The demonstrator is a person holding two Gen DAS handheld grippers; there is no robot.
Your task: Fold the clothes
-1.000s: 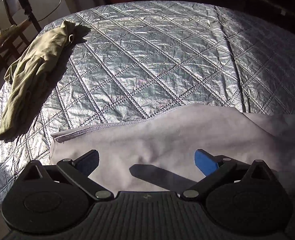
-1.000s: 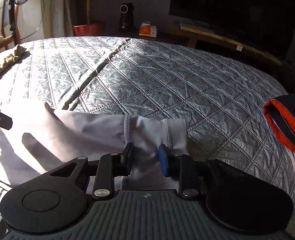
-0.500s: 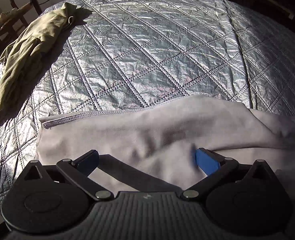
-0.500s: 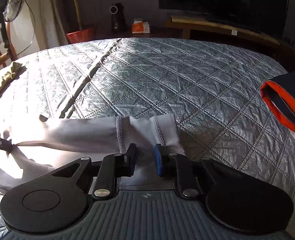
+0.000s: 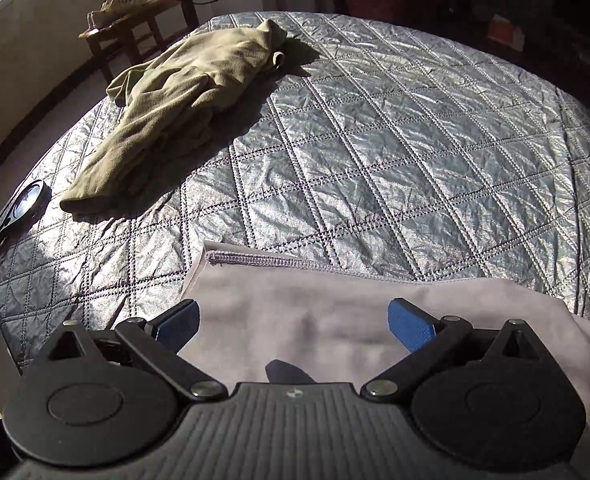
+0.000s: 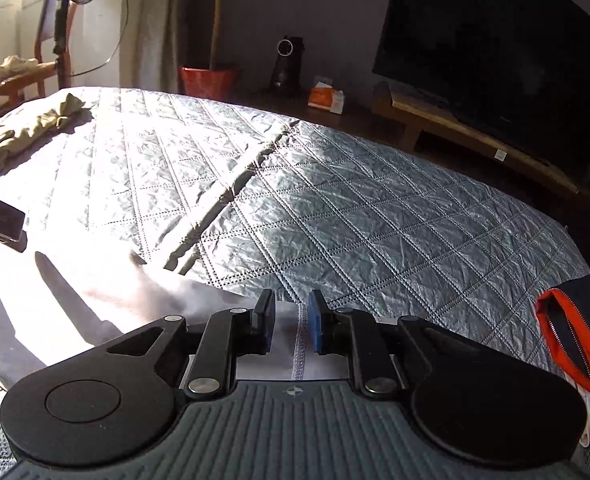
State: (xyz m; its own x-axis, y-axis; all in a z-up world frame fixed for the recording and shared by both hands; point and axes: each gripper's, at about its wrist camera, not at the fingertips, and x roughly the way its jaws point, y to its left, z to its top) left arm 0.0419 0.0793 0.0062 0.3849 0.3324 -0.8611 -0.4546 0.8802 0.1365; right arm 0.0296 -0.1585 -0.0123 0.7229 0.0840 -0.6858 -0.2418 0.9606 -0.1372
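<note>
text: none legible | labels: none | numbers: none

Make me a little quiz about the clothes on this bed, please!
1. True or false: the left gripper is shut tight on the olive-green garment.
2. Which gripper has its fingers nearly together over a stitched seam of the light grey garment?
A. left
B. right
3. Fill in: the garment with the orange zipper edge lies at the ___ edge of the right wrist view.

Key
1. False: its fingers stand wide apart over the light grey garment.
2. B, the right gripper.
3. right
</note>
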